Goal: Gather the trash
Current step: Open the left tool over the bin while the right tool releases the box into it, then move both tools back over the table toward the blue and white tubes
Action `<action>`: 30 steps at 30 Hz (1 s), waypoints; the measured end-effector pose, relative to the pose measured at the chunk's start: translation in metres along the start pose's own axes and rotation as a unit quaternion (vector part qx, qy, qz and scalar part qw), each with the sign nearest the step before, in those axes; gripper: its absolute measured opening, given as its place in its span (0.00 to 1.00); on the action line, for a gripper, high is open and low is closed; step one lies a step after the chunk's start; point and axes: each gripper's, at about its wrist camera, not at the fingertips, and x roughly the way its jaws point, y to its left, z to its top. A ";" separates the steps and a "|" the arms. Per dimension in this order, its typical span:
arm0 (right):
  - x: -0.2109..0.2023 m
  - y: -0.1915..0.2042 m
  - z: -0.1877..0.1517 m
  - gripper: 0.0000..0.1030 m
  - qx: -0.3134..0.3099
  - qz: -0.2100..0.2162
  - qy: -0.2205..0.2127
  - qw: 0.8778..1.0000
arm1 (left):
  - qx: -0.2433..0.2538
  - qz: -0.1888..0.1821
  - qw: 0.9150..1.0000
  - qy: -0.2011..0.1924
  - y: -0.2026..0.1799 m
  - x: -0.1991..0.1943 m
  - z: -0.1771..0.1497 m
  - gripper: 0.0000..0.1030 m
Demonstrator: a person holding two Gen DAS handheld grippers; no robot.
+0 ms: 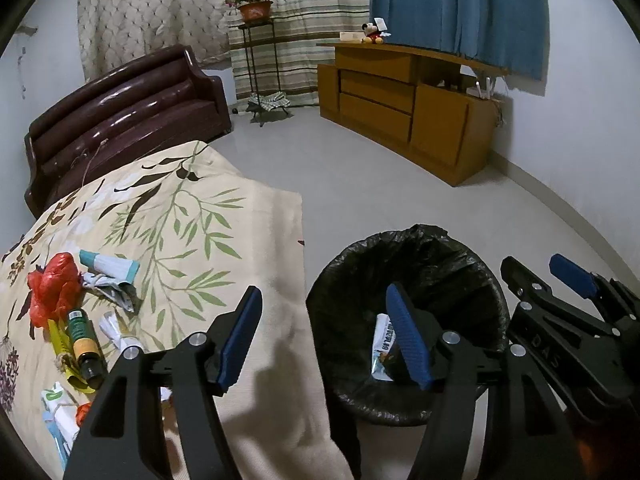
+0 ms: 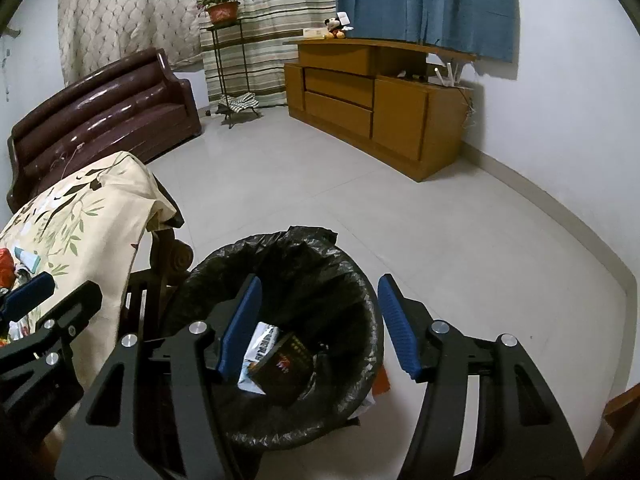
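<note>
A bin lined with a black bag [image 1: 424,256] [image 2: 304,252] stands on the floor beside the table. A white wrapper [image 1: 382,344] [image 2: 262,338] and a dark packet [image 2: 286,364] lie inside it. My left gripper [image 1: 323,296] [image 2: 60,292] is open and empty, between the table edge and the bin. My right gripper [image 2: 320,284] [image 1: 540,276] hangs open and empty over the bin. On the floral tablecloth [image 1: 180,216] lie a red plastic bag [image 1: 56,284], a green bottle [image 1: 82,342], a teal-and-white tube [image 1: 110,266], crumpled paper [image 1: 116,330] and a yellow wrapper [image 1: 60,346].
A dark brown sofa [image 1: 120,116] stands behind the table. A plant stand [image 1: 256,60] sits by the striped curtain, and a wooden cabinet [image 1: 404,108] runs along the right wall. Pale tiled floor [image 2: 360,208] stretches beyond the bin.
</note>
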 end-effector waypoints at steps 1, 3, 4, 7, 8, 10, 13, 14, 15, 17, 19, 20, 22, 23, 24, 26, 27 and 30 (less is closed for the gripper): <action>-0.002 0.000 0.000 0.59 0.001 0.001 0.000 1.000 | 0.000 0.000 1.000 -0.002 0.001 -0.003 -0.001 0.62; -0.006 0.002 -0.001 0.62 0.002 0.001 -0.002 1.000 | 0.000 -0.001 1.000 -0.004 0.005 -0.008 -0.002 0.62; -0.009 0.004 -0.002 0.62 0.002 0.003 -0.002 1.000 | 0.000 -0.001 1.000 -0.005 0.007 -0.010 -0.002 0.62; -0.019 0.009 -0.005 0.62 0.003 0.008 -0.004 1.000 | -0.003 -0.002 1.000 -0.007 0.014 -0.021 -0.005 0.62; -0.022 0.012 -0.007 0.62 0.002 0.009 -0.004 1.000 | -0.004 -0.001 1.000 -0.008 0.018 -0.026 -0.007 0.62; -0.030 0.018 -0.010 0.62 -0.001 0.014 -0.005 1.000 | -0.004 0.003 1.000 -0.011 0.024 -0.035 -0.010 0.62; -0.041 0.029 -0.015 0.62 -0.009 0.022 -0.006 1.000 | -0.011 0.008 1.000 -0.011 0.038 -0.047 -0.017 0.62; -0.044 0.033 -0.016 0.63 -0.011 0.024 -0.006 1.000 | -0.015 0.013 1.000 -0.012 0.044 -0.052 -0.020 0.62; -0.047 0.036 -0.017 0.63 -0.013 0.027 -0.006 1.000 | -0.016 0.015 1.000 -0.012 0.049 -0.055 -0.022 0.62; -0.053 0.044 -0.021 0.63 -0.017 0.033 -0.005 0.999 | -0.020 0.023 0.999 -0.014 0.059 -0.063 -0.028 0.62; -0.060 0.053 -0.024 0.63 -0.022 0.039 -0.004 0.999 | -0.025 0.031 0.999 -0.013 0.071 -0.069 -0.033 0.62; -0.063 0.057 -0.026 0.63 -0.026 0.042 -0.004 0.999 | -0.030 0.037 0.999 -0.013 0.078 -0.073 -0.036 0.62; -0.070 0.068 -0.029 0.63 -0.037 0.047 -0.005 0.998 | -0.041 0.047 0.998 -0.012 0.094 -0.081 -0.044 0.62; -0.072 0.073 -0.031 0.63 -0.041 0.051 -0.005 0.998 | -0.045 0.051 0.998 -0.012 0.099 -0.084 -0.046 0.62; -0.076 0.080 -0.032 0.63 -0.046 0.056 -0.004 0.997 | -0.049 0.056 0.997 -0.011 0.106 -0.087 -0.050 0.62; -0.081 0.091 -0.036 0.63 -0.054 0.065 -0.003 0.996 | -0.059 0.066 0.996 -0.009 0.121 -0.094 -0.058 0.62; -0.084 0.095 -0.037 0.63 -0.057 0.068 -0.003 0.996 | -0.064 0.071 0.995 -0.007 0.127 -0.096 -0.061 0.62; -0.092 0.111 -0.044 0.63 -0.072 0.080 -0.002 0.994 | -0.077 0.086 0.993 -0.001 0.146 -0.103 -0.073 0.62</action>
